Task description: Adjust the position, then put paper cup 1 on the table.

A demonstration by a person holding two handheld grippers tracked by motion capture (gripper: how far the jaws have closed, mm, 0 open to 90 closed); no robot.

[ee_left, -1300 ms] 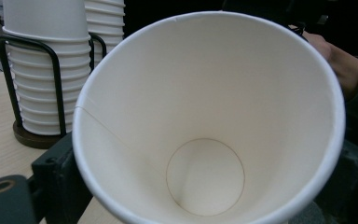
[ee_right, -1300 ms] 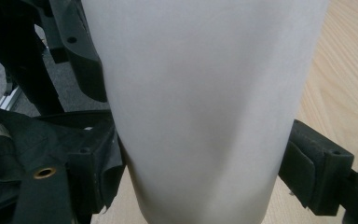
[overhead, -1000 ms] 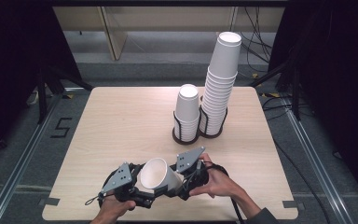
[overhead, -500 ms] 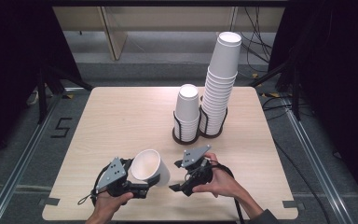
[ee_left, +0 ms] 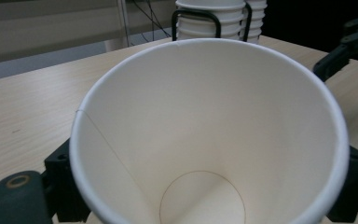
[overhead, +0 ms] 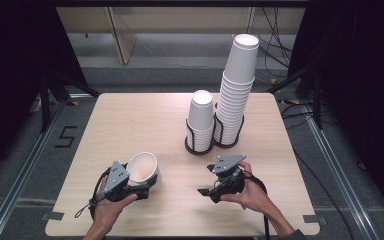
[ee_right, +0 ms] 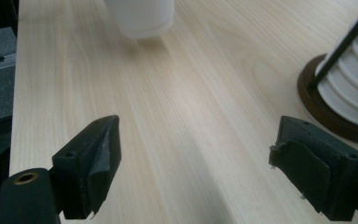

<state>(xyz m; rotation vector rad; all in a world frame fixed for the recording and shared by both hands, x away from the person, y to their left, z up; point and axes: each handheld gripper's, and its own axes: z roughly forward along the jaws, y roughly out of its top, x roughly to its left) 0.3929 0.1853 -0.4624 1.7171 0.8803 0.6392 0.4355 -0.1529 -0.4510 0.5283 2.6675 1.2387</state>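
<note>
White paper cup [overhead: 143, 168] sits clamped in the left gripper [overhead: 141, 189] near the front left of the table [overhead: 130, 125], mouth tilted up and back toward the camera; in the left gripper view its open rim [ee_left: 209, 126] hides most of the jaws, whose black blocks show at either side of the wall. Those jaws have just been closing, with the cup between them, and now pinch it. The right gripper [overhead: 206, 192] hangs apart to the right, jaws spread wide with bare wood between them in the right gripper view.

Risks, judged from here: thin paper gives under a side squeeze, so a harder pinch could crease the wall or turn the rim oval, and a cup bent that way would not nest cleanly on the short stack [overhead: 201, 120] or the tall stack [overhead: 236, 95] in the wire holders [overhead: 200, 145]. A loose hold lets the tapered wall slip out. The tall stack leans a little; a bump from cup or gripper could topple it.
</note>
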